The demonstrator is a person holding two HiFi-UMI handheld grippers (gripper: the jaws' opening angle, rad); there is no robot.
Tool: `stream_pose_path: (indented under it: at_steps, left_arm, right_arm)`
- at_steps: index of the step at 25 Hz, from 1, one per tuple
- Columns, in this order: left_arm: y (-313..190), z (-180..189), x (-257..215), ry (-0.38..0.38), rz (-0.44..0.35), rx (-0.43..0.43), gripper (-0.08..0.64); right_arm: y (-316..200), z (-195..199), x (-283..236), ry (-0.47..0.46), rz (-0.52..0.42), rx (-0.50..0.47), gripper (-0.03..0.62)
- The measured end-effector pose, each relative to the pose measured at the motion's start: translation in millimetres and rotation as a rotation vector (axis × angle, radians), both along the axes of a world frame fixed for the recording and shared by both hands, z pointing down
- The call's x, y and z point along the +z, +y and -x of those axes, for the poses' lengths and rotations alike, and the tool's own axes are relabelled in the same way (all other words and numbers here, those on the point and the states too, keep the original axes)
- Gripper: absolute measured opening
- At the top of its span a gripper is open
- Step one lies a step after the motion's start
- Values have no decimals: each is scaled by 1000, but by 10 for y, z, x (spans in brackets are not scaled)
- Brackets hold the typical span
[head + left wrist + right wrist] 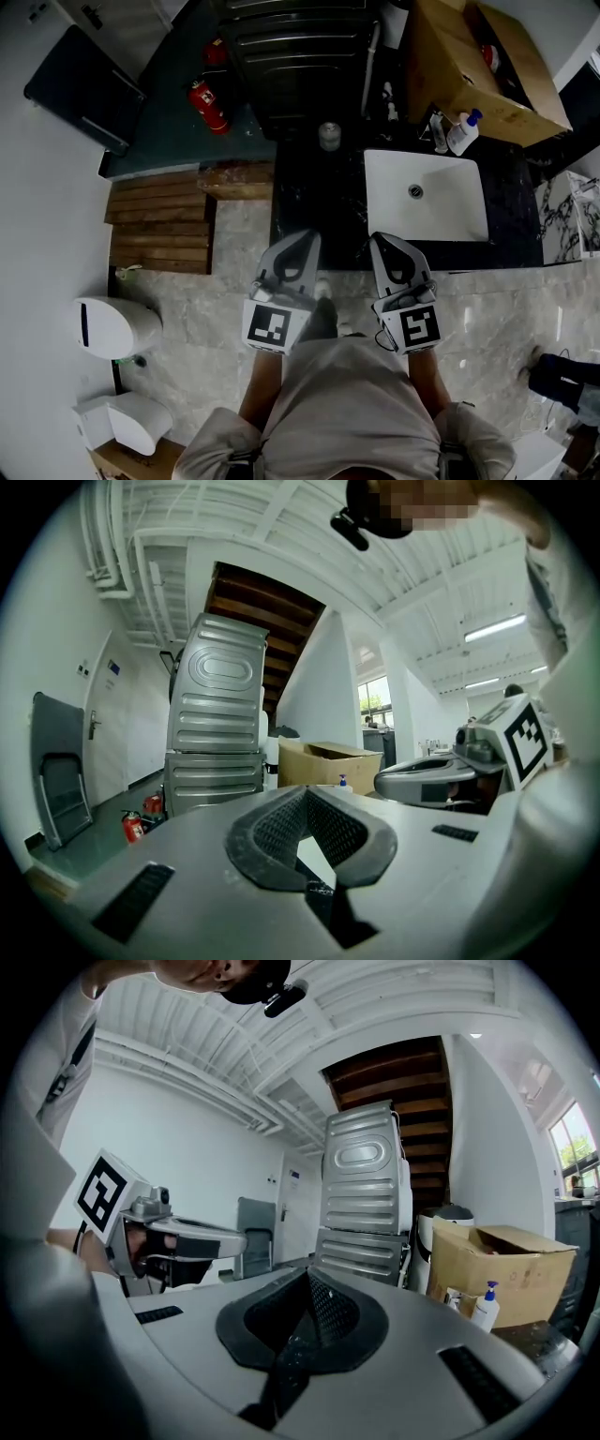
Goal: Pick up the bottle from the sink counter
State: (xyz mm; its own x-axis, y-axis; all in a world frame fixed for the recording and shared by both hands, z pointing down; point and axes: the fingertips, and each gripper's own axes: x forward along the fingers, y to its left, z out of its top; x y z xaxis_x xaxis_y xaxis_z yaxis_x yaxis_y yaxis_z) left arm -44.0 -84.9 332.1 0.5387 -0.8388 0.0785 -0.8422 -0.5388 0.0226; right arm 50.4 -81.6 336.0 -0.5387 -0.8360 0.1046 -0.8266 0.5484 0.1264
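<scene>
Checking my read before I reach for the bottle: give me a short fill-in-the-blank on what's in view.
1. The left gripper and the right gripper both have their jaws ____, with nothing held.
2. The bottle has a ____ pump top.
3. The bottle stands by the far ____ corner of the white basin, beside the cardboard box.
4. The fire extinguisher on the floor is ____.
Missing words: shut; blue; right; red.

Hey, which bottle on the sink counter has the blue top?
The white bottle nearest the cardboard box, behind the sink; the smaller bottle beside it has none.
</scene>
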Motion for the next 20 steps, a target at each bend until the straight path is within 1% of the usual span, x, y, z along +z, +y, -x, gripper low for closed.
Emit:
stream_pose_path:
  at_steps: [6, 9, 13, 20]
  left_arm:
    - [-404, 82, 111, -1, 19, 43, 2]
    - [-608, 85, 178, -7, 29, 73, 2]
    - [-853, 113, 272, -14, 33, 82, 2]
    - [-1191, 164, 411, -13, 57, 115, 2]
  right_arm:
    - [-369, 60, 110, -6, 25, 44, -5]
    - [-538, 86, 160, 14, 52, 58, -5]
    - [-751, 115, 250, 7, 82, 89, -5]
    - [-1074, 140, 333, 9, 86, 131, -5]
